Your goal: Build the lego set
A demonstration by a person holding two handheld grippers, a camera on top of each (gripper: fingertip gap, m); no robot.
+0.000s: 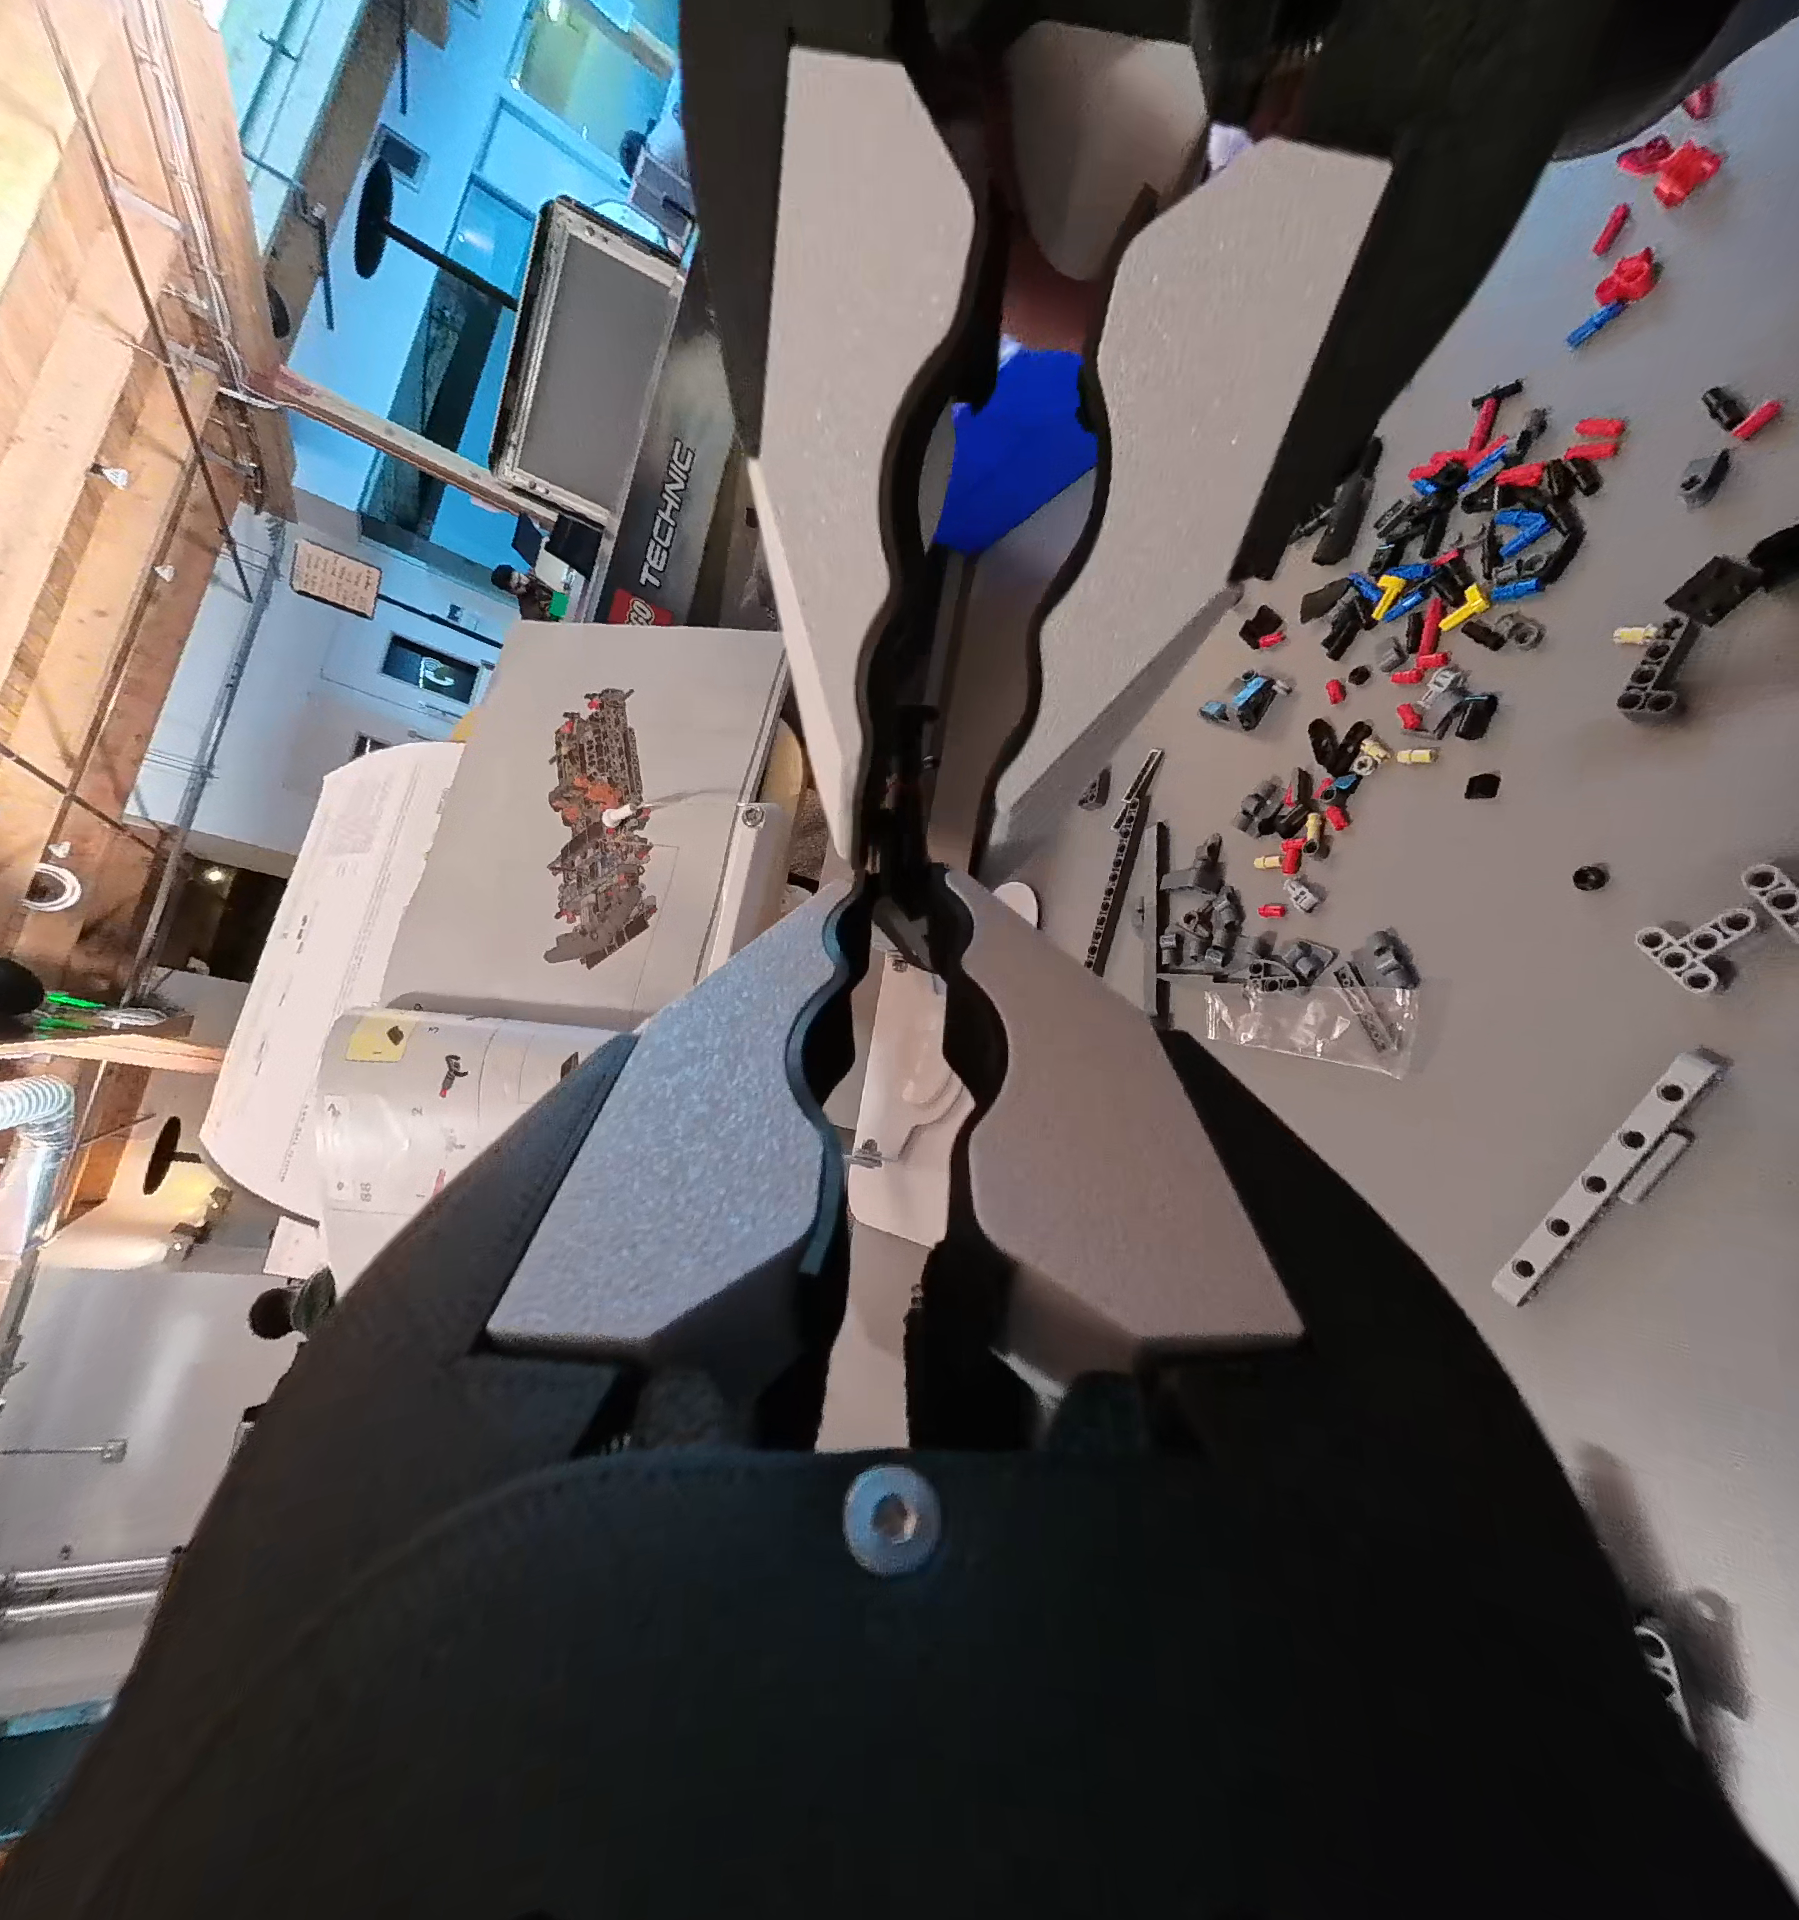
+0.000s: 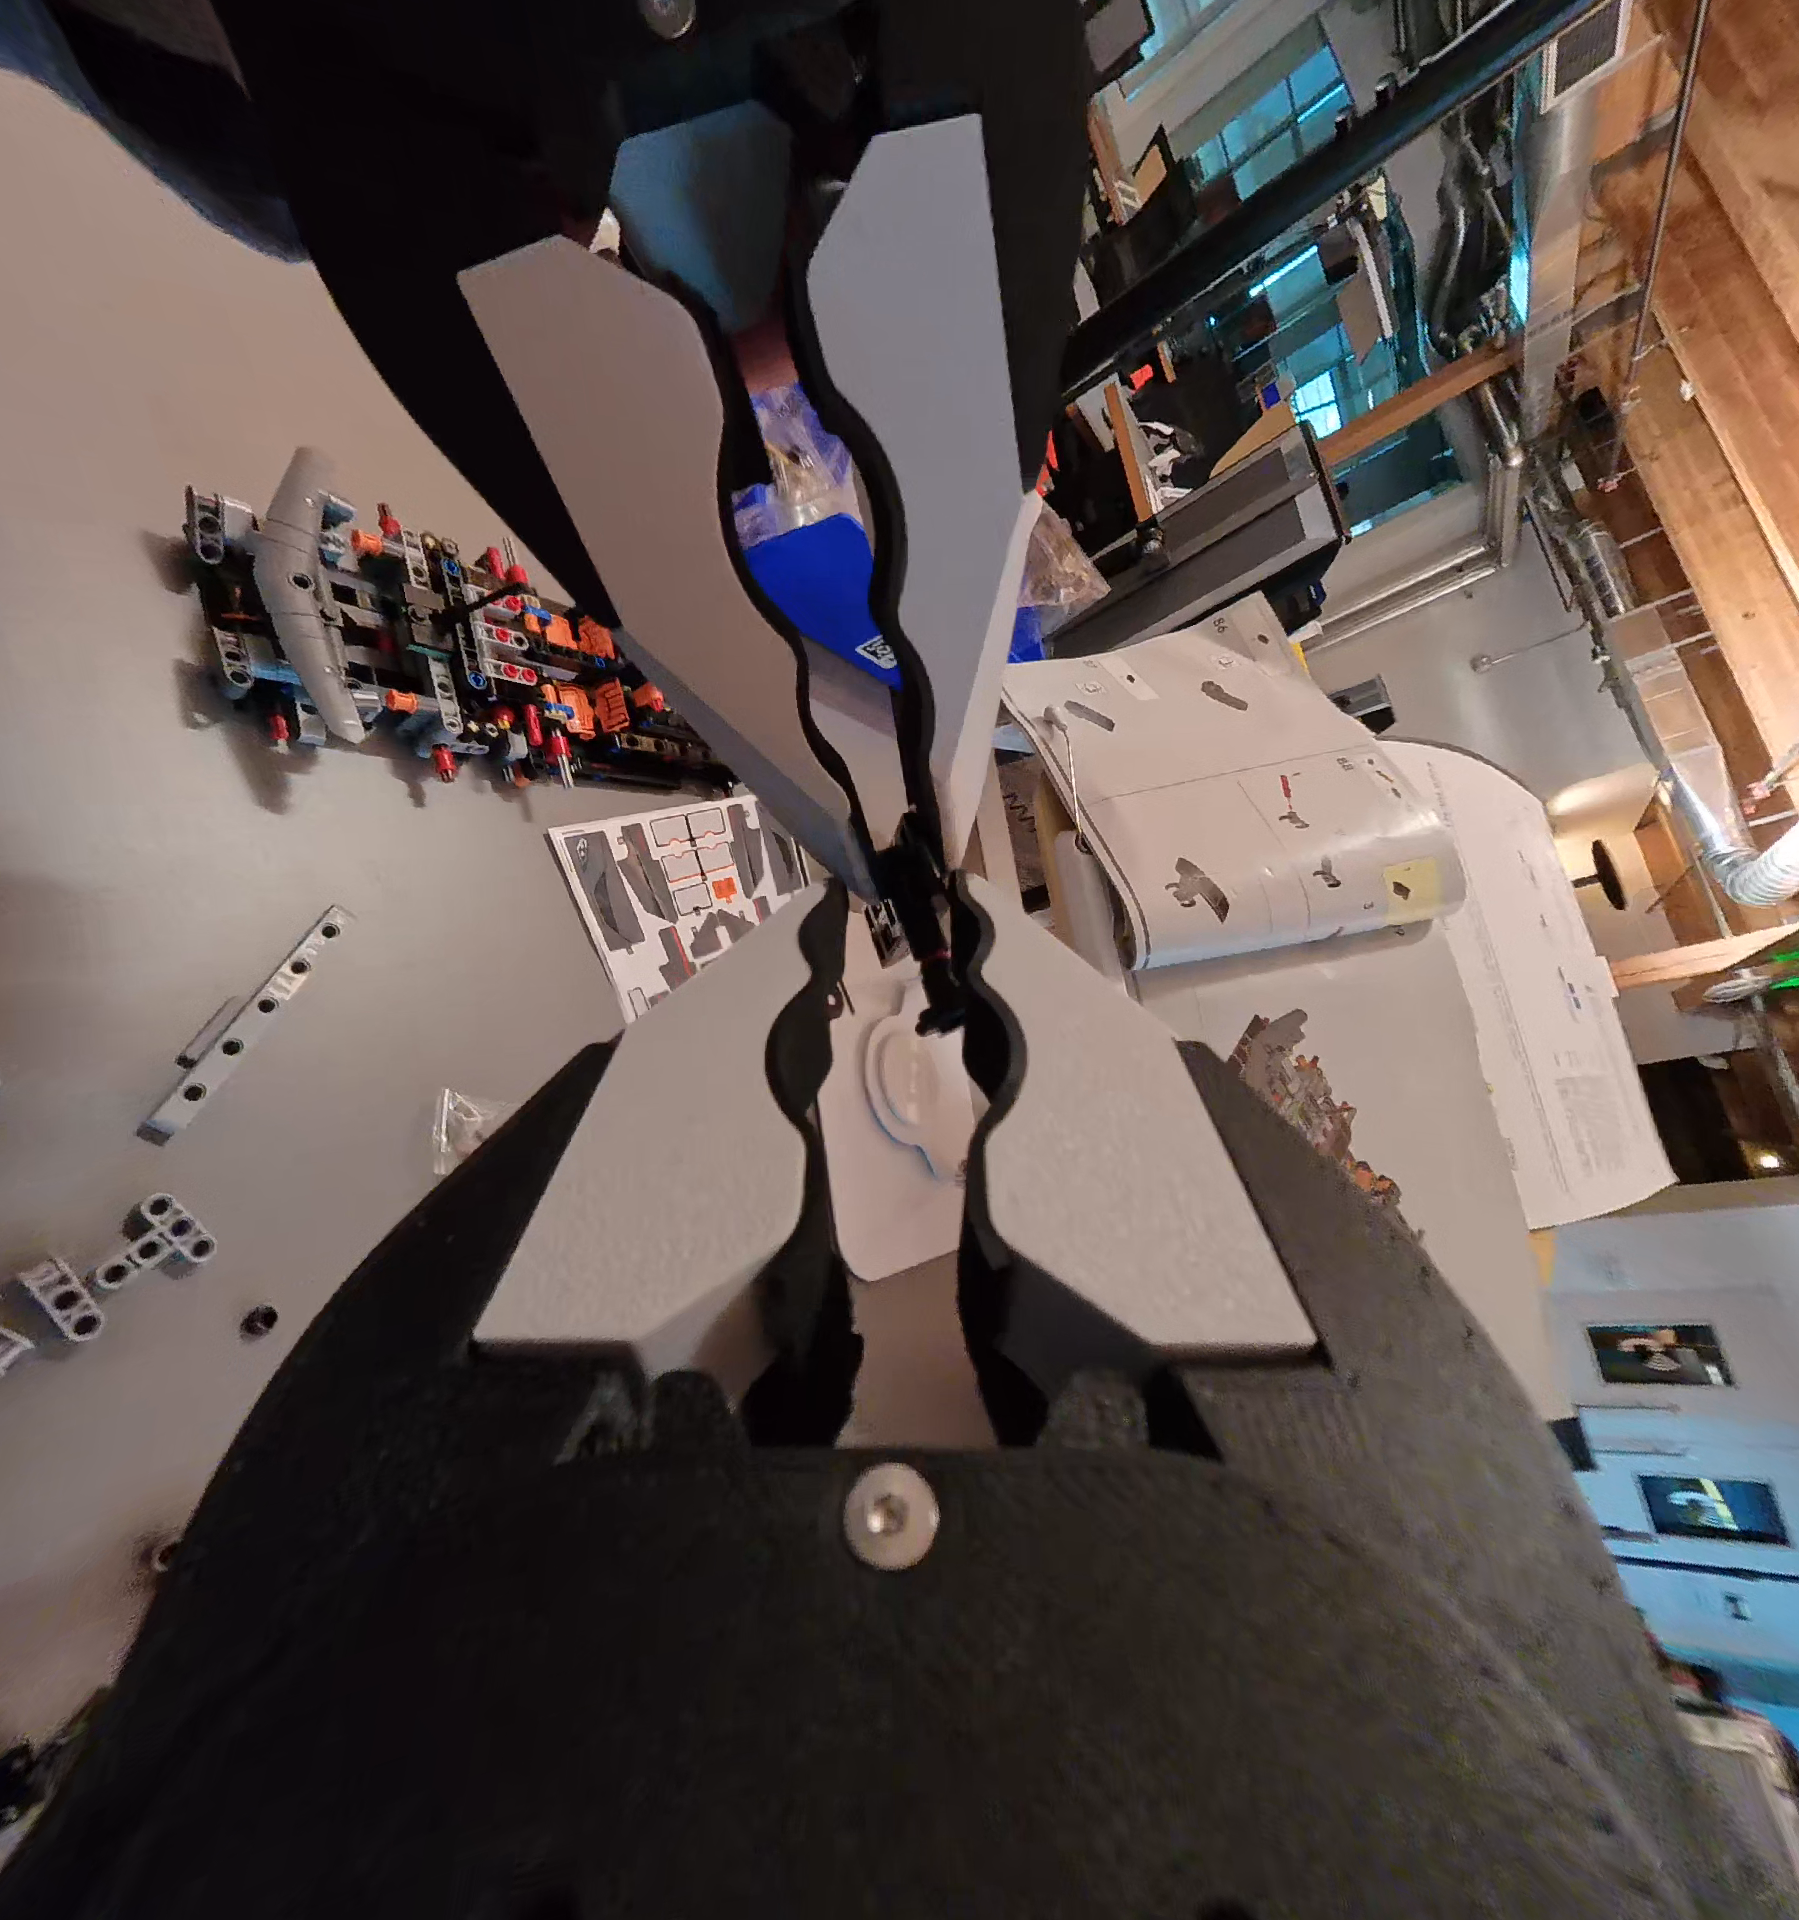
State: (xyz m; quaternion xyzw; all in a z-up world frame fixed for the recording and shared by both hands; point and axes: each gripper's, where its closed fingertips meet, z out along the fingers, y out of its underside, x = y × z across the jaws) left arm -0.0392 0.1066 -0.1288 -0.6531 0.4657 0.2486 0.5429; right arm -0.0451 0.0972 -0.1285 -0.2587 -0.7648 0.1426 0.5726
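My two grippers meet tip to tip above the grey table point(image 1: 1653, 1455). In the left wrist view my left gripper point(image 1: 903, 891) rises from the bottom, shut on a small black Lego piece point(image 1: 907, 920). The right gripper point(image 1: 910, 821) comes down from the top, shut on a slim black Lego part point(image 1: 942, 644) that reaches the small piece. In the right wrist view my right gripper point(image 2: 900, 906) grips the slim black part point(image 2: 931, 951), which has a red band, and the left gripper point(image 2: 905, 826) comes from above. How the two pieces join is hidden by the fingers.
A pile of loose black, red, blue and yellow parts point(image 1: 1435, 582), grey connectors point(image 1: 1695, 945), a long grey beam point(image 1: 1601, 1174) and a clear bag point(image 1: 1310, 1023) lie on the table. The partly built model point(image 2: 438, 644), a sticker sheet point(image 2: 687, 883) and the open instruction booklet point(image 2: 1259, 821) lie nearby. Only a small space, under 4 cm, lies between the two pairs of fingers.
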